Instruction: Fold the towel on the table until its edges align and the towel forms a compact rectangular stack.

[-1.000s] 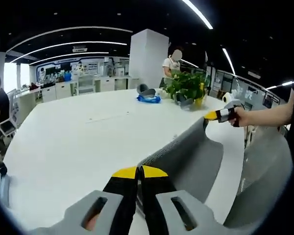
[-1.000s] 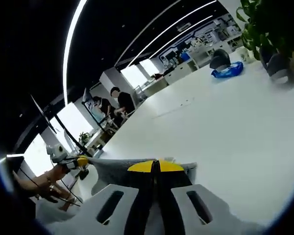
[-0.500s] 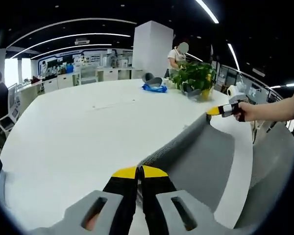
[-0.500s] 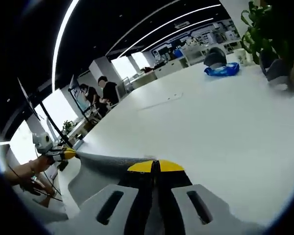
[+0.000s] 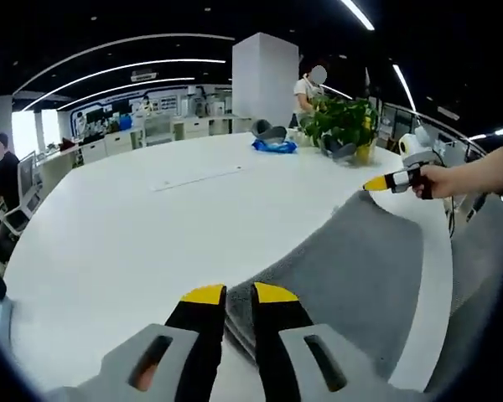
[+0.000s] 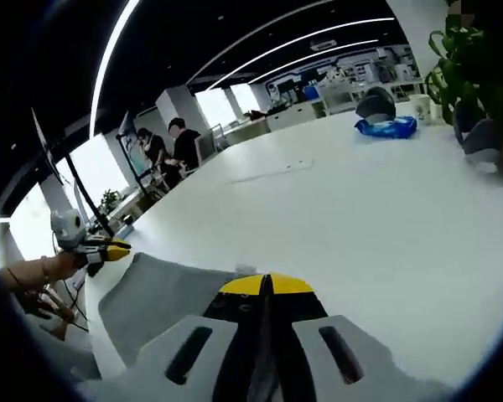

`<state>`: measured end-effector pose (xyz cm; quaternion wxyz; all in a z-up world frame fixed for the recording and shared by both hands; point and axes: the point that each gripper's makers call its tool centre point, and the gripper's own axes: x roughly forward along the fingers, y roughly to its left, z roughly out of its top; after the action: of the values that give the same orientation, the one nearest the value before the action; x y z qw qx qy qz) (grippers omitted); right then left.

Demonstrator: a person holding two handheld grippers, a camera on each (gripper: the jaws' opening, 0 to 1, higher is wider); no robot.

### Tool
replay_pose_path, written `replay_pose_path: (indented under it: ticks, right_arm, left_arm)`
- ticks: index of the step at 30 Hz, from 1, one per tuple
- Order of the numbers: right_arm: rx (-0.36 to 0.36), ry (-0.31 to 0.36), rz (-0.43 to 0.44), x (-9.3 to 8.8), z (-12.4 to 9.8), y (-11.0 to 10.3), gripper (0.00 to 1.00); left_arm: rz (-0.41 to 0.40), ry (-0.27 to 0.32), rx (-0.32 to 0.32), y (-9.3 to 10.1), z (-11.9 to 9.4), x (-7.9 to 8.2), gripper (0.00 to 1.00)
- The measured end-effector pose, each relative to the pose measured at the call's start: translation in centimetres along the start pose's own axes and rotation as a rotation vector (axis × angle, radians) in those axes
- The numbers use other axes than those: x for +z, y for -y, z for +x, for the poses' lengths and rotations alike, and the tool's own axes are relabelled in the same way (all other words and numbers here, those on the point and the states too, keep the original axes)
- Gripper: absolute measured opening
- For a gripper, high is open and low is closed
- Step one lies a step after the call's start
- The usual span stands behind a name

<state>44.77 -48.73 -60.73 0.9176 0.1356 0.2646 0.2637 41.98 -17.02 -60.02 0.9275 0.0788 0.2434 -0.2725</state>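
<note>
My left gripper (image 5: pixel 239 295) has its yellow-tipped fingers slightly apart at the near corner of the grey towel (image 5: pixel 352 268), which lies flat on the white table (image 5: pixel 134 226). My right gripper (image 6: pixel 267 285) has its fingers pressed together at the towel's other corner, though I cannot tell whether cloth is pinched between them. Beyond the towel sit a potted plant (image 5: pixel 342 126) and a blue bag (image 5: pixel 275 146); I can read no writing anywhere.

An open-plan office or lab: a long white table (image 5: pixel 126 234) fills the room, long strip lights (image 5: pixel 126 84) run across a dark ceiling, white cabinets (image 5: pixel 109 149) line the far wall, a potted plant (image 5: pixel 344 126) stands far right, and people (image 6: pixel 184 146) work at desks.
</note>
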Motion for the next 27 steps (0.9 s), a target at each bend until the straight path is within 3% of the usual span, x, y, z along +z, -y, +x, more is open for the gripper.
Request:
replay_pose_path:
  ticks: [6,9,19,21,23,27]
  right_arm:
    - [-0.025,0.012,0.017,0.3,-0.9,0.8,0.01]
    - [-0.025,0.012,0.014,0.1,-1.2,0.8,0.01]
    - [0.056,-0.048,-0.09,-1.1,-0.7,-1.4,0.0]
    - [0.073,-0.066,-0.123,-1.3,-0.7,-1.9,0.0]
    - [0.098,-0.07,-0.154,-1.4,-1.0,-2.7,0.0]
    - [0.103,-0.154,-0.265,-3.0,-2.1,-2.9,0.0]
  left_arm:
    - [0.006,0.011,0.008,0.6,-1.0,0.1,0.16]
    - [0.031,0.017,0.003,2.1,-1.4,0.3,0.16]
    - [0.126,-0.003,-0.185,11.3,-0.3,1.4,0.15]
    - [0.131,-0.051,-0.158,12.1,0.1,1.3,0.15]
    - [0.124,-0.033,-0.193,13.6,0.3,1.8,0.15]
    - [0.206,-0.066,-0.28,16.4,0.6,1.8,0.15]
